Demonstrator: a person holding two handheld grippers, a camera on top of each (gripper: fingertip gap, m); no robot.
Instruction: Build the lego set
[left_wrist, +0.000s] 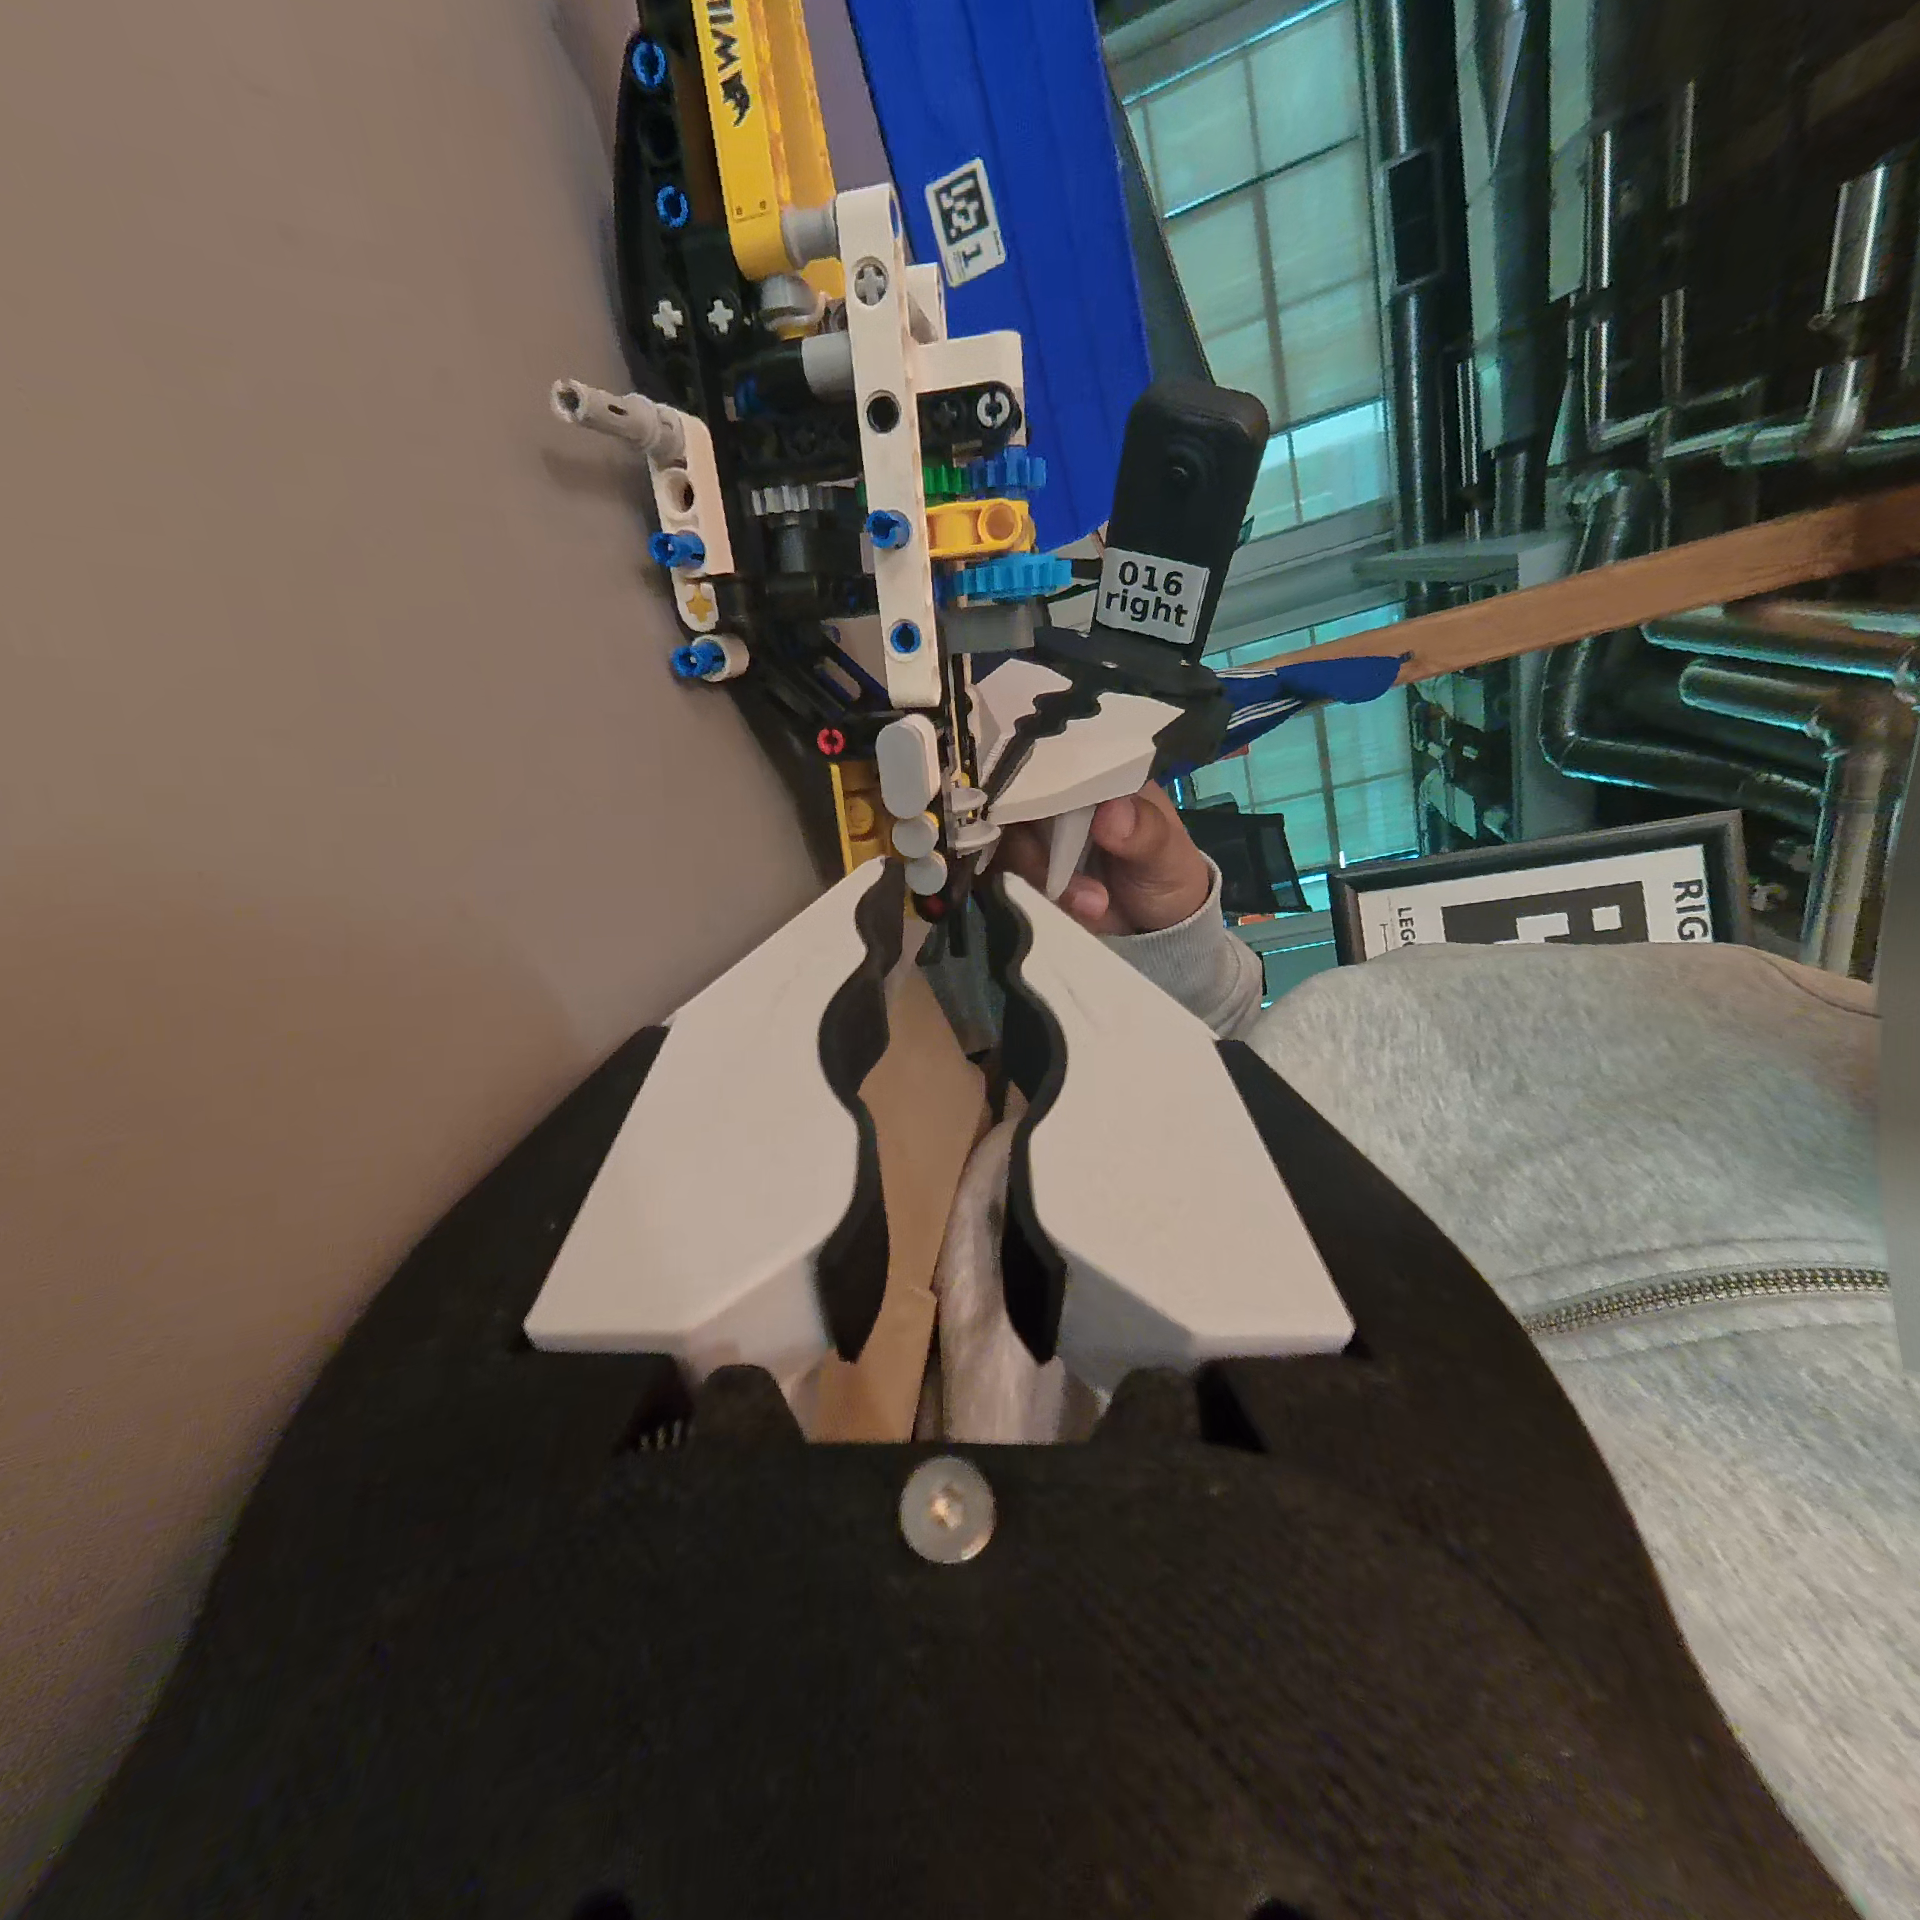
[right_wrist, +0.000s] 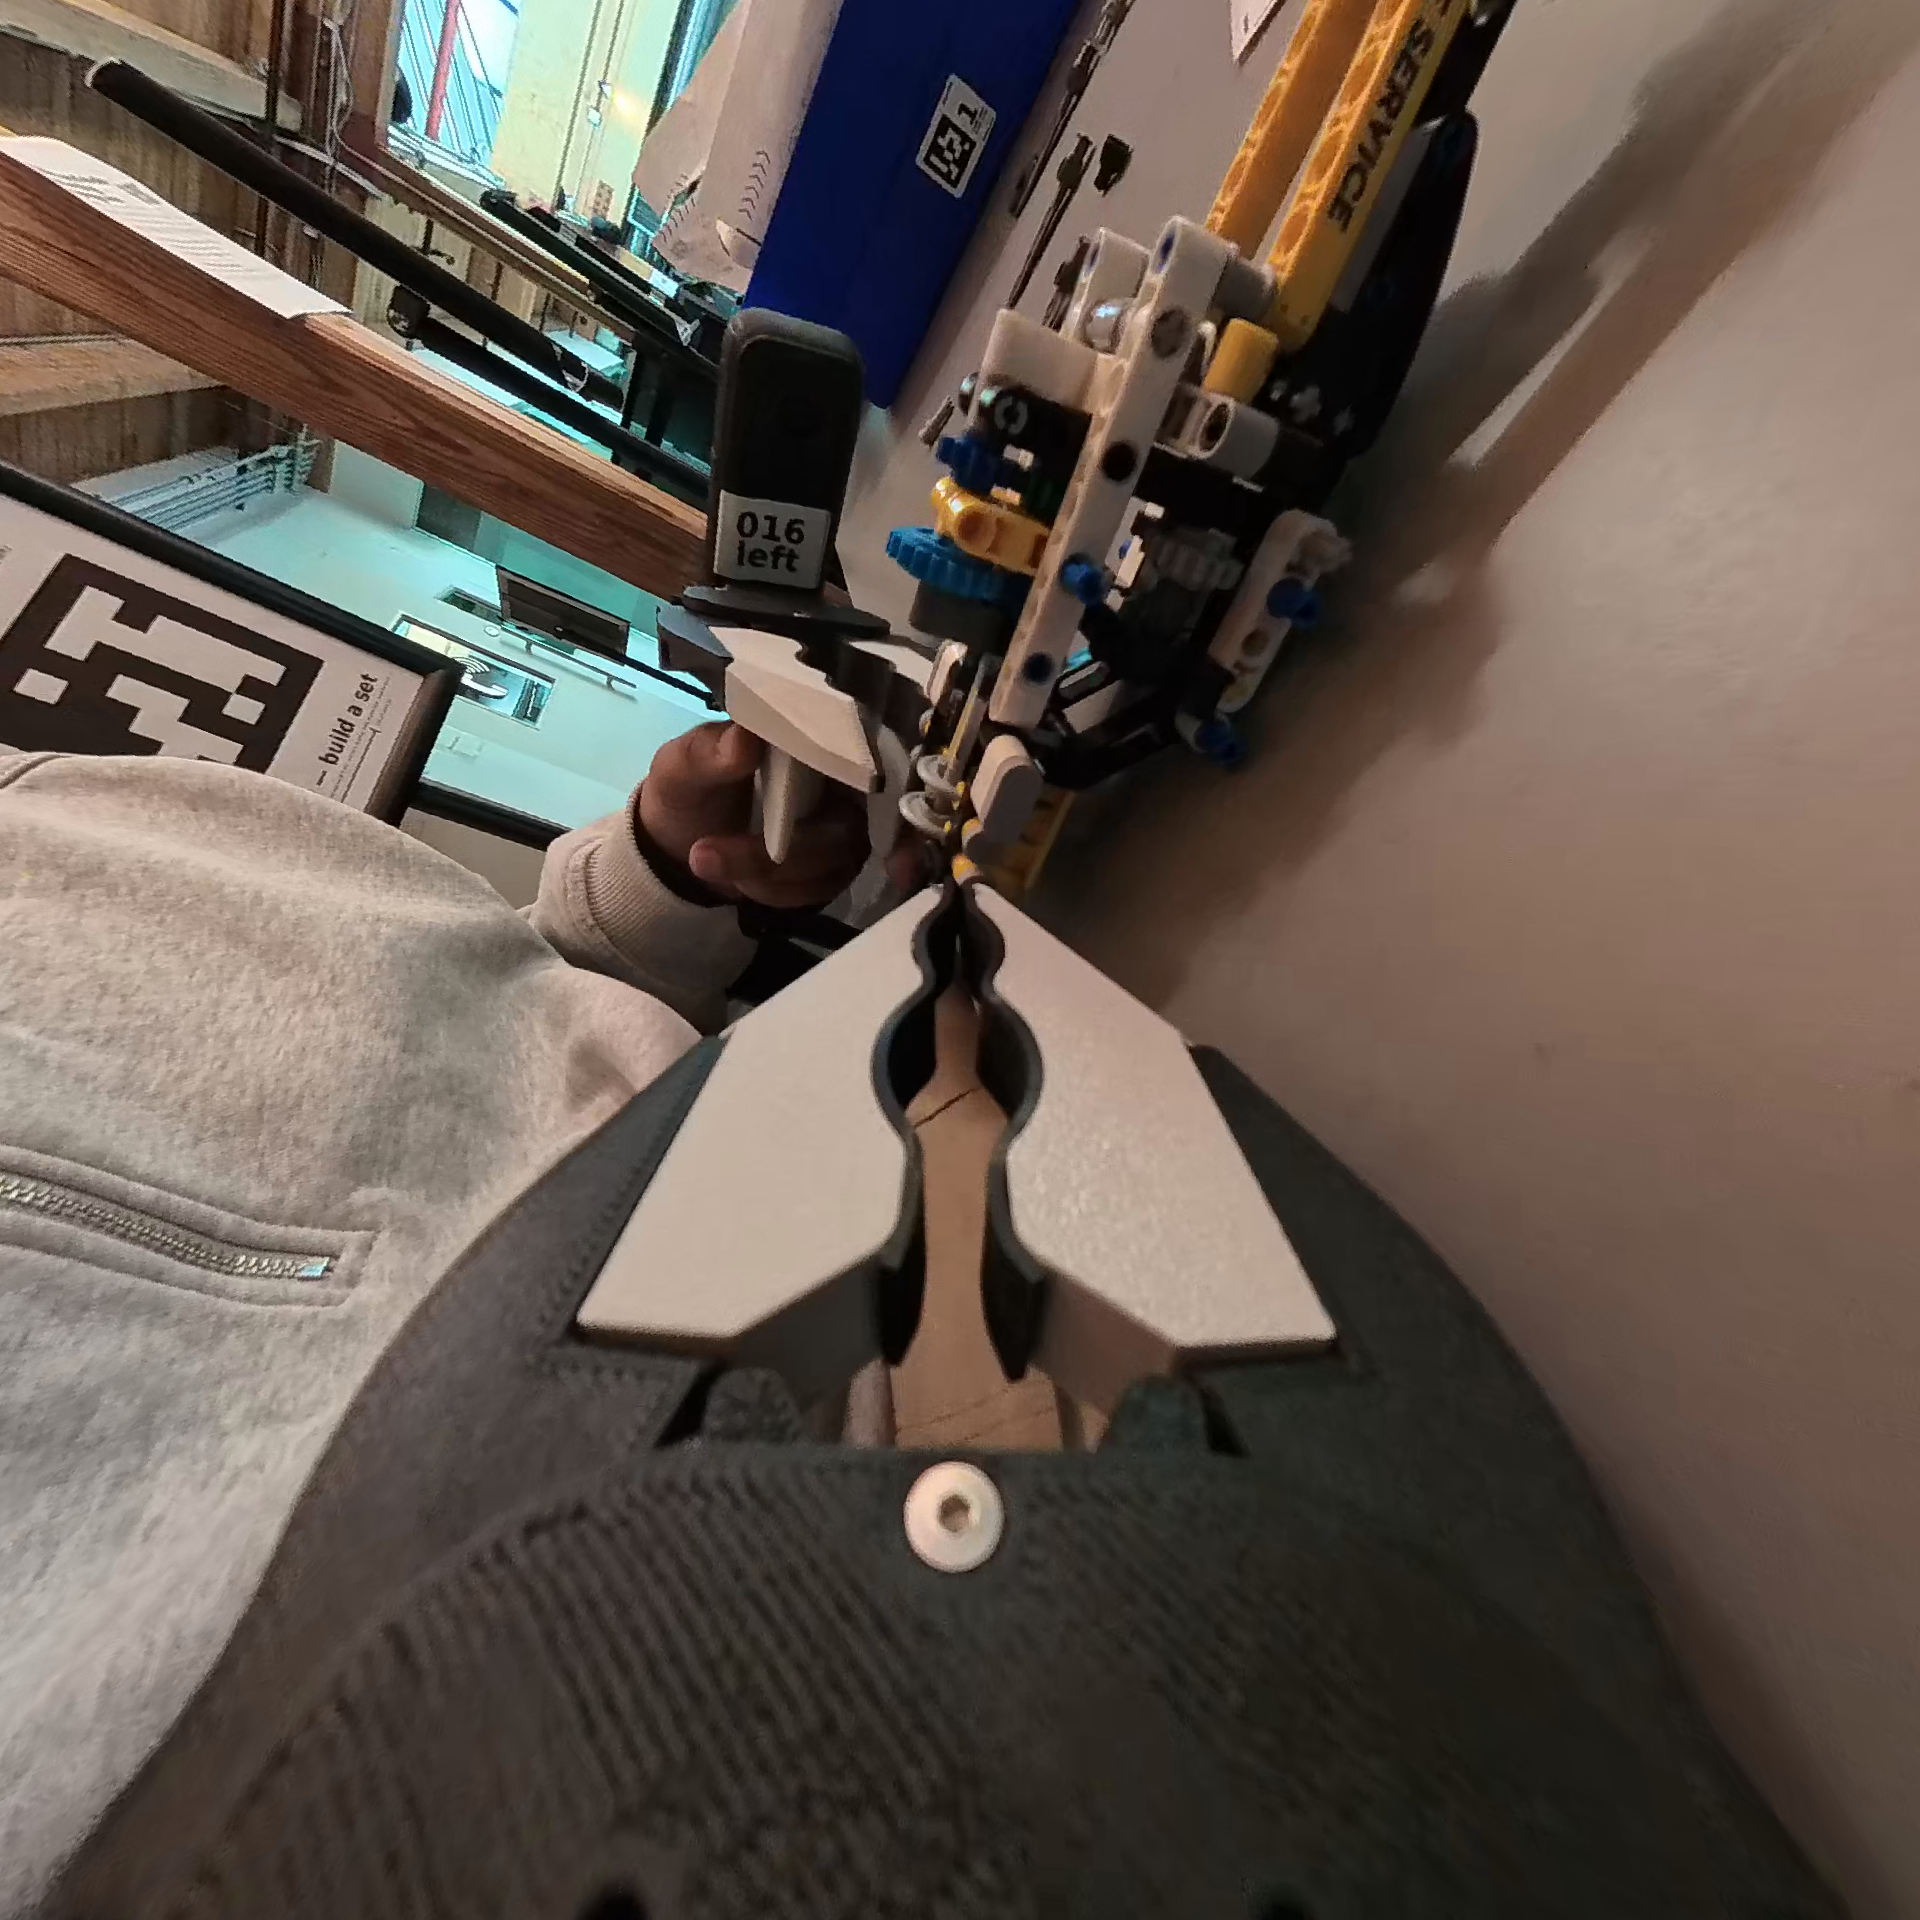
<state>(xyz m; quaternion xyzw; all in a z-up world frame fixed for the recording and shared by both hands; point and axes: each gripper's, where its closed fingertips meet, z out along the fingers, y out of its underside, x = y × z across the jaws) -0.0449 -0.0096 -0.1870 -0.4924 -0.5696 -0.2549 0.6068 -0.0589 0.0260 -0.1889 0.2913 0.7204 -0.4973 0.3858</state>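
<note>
The lego model, a build of white beams, black frame, blue gears and a yellow arm, stands on the beige table. My left gripper is shut on the model's near end, by the grey pins and the yellow beam. My right gripper comes in from the right, its tips at a thin axle with grey bushes. In the right wrist view my right gripper is almost fully shut on that thin axle at the model's near end. The left gripper is just beside it.
A blue box with a marker sticker lies behind the model and also shows in the right wrist view. A framed marker sign and a wooden rail stand off the table. The person's grey hoodie is close behind both grippers. Left tips to right tips: about 5 centimeters.
</note>
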